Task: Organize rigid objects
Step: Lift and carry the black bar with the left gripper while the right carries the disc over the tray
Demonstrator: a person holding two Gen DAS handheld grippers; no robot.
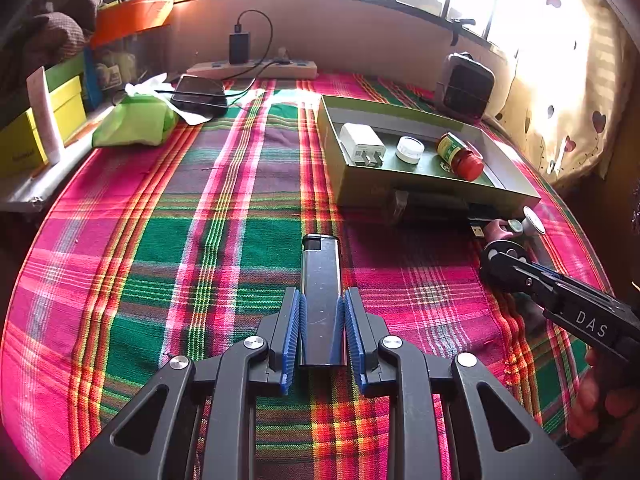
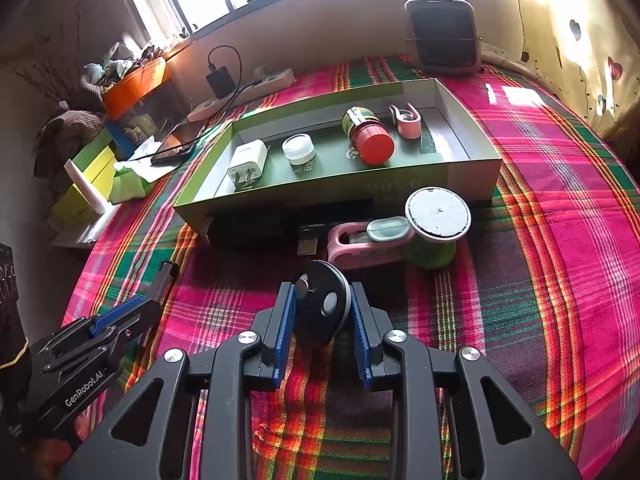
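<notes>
My left gripper (image 1: 322,312) is shut on a silver lighter (image 1: 321,276) with a black cap, low over the plaid cloth. My right gripper (image 2: 322,312) is shut on a round black disc (image 2: 322,308) with grey buttons; it shows in the left wrist view (image 1: 502,260) too. An open green box (image 2: 472,168) holds a white charger plug (image 2: 248,162), a white-lidded jar (image 2: 298,150), a red-capped bottle (image 2: 370,136) and a pink clip (image 2: 408,122). In front of the box lie a pink clip (image 2: 360,244), a green spool (image 2: 434,228) and a USB stick (image 2: 308,244).
A black flat item (image 2: 256,228) lies under the box's front edge. A small heater (image 2: 444,36), a power strip (image 2: 244,90), a phone (image 2: 176,146), a green tissue pack (image 1: 134,120) and yellow boxes (image 1: 24,140) line the far and left sides.
</notes>
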